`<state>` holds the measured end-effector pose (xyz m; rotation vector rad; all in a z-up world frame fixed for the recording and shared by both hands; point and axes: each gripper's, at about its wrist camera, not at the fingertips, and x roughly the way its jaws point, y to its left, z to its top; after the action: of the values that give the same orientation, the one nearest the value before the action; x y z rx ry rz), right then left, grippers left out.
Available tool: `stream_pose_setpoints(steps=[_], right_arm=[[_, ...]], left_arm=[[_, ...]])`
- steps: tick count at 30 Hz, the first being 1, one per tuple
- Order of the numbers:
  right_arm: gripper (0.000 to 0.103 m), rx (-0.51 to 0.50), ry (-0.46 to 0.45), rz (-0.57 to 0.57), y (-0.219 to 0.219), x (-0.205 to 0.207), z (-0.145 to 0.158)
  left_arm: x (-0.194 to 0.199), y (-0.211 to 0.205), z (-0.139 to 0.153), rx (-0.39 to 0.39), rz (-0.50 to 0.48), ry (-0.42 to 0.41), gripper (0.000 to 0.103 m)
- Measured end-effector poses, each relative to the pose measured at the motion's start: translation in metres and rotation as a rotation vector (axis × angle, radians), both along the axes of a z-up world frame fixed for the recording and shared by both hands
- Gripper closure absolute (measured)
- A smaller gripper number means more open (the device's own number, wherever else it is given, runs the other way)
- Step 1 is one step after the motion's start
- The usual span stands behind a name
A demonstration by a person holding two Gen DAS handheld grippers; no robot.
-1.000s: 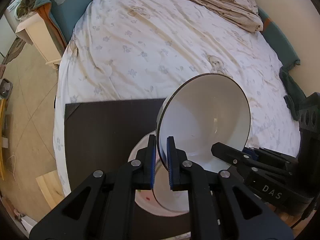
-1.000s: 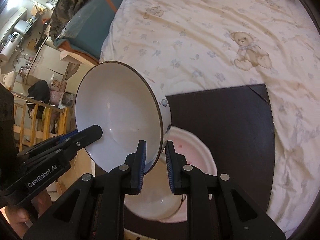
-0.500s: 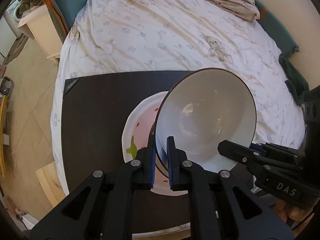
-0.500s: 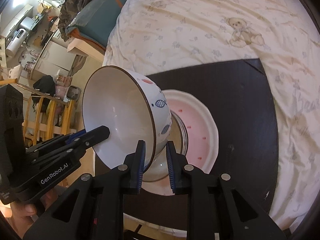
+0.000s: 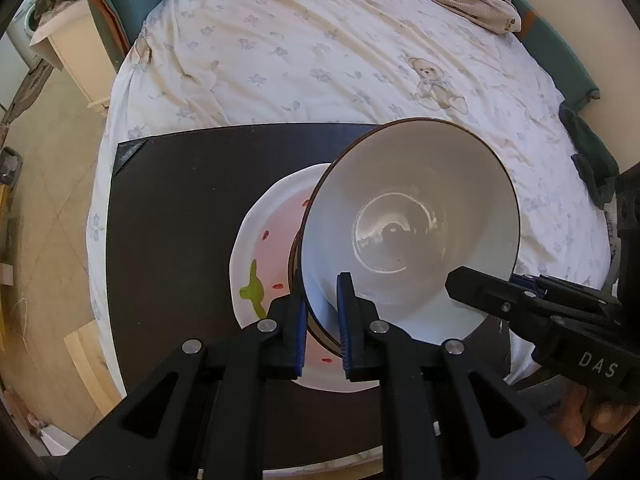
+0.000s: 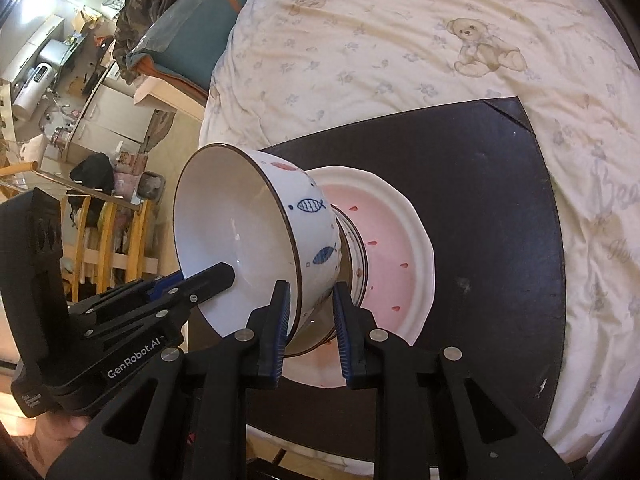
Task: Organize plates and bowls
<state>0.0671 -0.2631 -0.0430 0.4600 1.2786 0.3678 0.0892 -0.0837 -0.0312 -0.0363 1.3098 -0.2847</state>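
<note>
A white bowl with blue fish marks [image 6: 240,236] [image 5: 408,224] sits nested in another bowl [image 6: 354,256] on a pink-centred white plate [image 6: 392,264] [image 5: 264,240]. My left gripper [image 5: 322,320] has its jaws astride the bowl's near-left rim, slightly parted. My right gripper [image 6: 310,324] has its jaws astride the bowl's other rim with a visible gap on the outer side. Each gripper shows in the other's view, the left one [image 6: 192,284] and the right one [image 5: 480,284].
The plate rests on a dark board [image 5: 180,208] [image 6: 500,200] lying on a bed with a white teddy-bear sheet [image 5: 320,52]. Floor and a white cabinet [image 5: 72,52] lie left; cluttered furniture and a wooden rail [image 6: 100,232] are left in the right wrist view.
Both grippers lowered the bowl from above the board down into the bowl on the plate. The jaws of both have widened slightly around the rim.
</note>
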Motion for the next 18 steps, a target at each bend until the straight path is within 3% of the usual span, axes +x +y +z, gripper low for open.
stream_pose_setpoints(steps=[18], right_arm=[[0.079,0.032,0.002,-0.006,-0.0075,0.0007,-0.0012]], left_arm=[[0.0017,-0.0048,0.0009,0.022,-0.023,0.024,0.091]])
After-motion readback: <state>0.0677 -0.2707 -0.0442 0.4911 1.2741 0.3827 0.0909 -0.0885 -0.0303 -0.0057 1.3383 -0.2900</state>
